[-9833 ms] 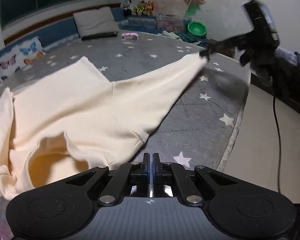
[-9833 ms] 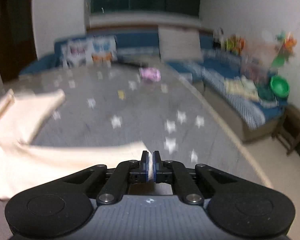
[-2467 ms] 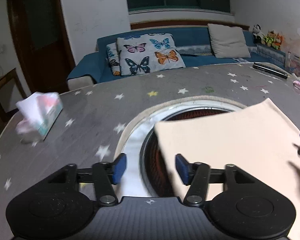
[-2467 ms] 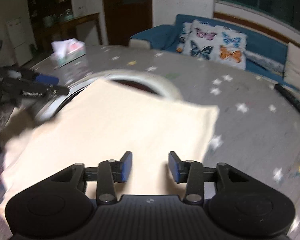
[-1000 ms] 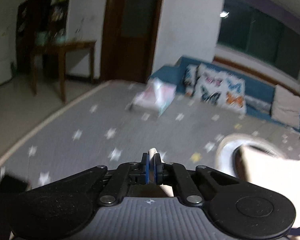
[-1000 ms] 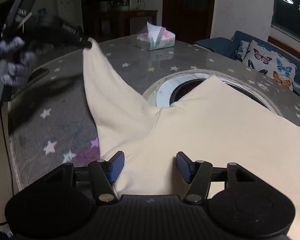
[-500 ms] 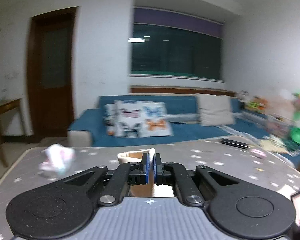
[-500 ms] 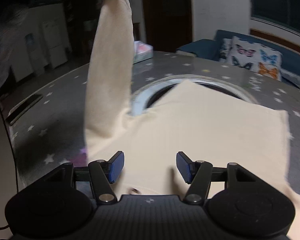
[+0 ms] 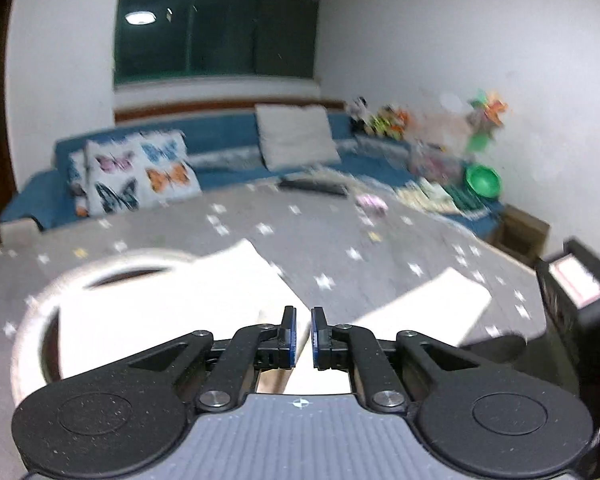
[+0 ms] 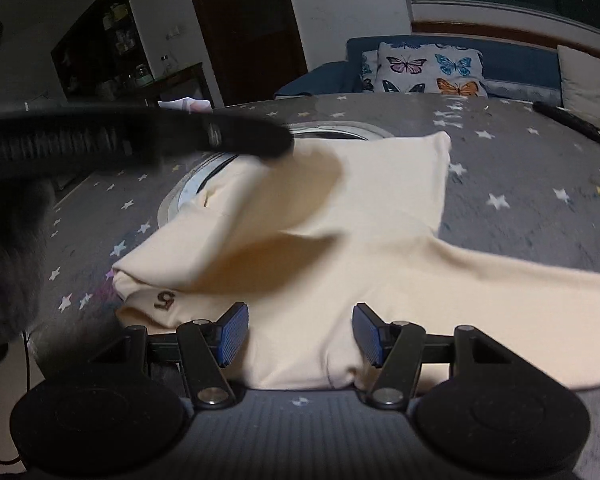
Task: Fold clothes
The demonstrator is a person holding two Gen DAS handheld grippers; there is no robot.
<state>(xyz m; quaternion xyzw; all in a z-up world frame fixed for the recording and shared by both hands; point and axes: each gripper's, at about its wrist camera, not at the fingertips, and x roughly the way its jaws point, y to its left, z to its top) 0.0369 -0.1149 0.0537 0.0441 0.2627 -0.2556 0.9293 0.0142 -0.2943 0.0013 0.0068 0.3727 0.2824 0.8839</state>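
Two blue-padded fingers of the left gripper (image 9: 303,338) stand close together with a narrow gap at the bottom centre of the left wrist view; whether cloth is caught between them cannot be told, for the frame is blurred. Beyond them the cream garment (image 9: 168,300) lies pale across the middle of the frame on the grey star-patterned table (image 9: 340,236), partly over a round ring (image 9: 32,300) at lower left. A blue sofa (image 9: 220,148) with butterfly cushions (image 9: 140,172) crosses the upper half.

From the right wrist view, the right gripper (image 10: 298,334) sits low in the frame, fingers wide apart, just above the cream garment's (image 10: 380,240) near edge. One sleeve is folded over the body at centre left. The left gripper (image 10: 256,140) reaches in dark from the upper left, its tip at the cloth.
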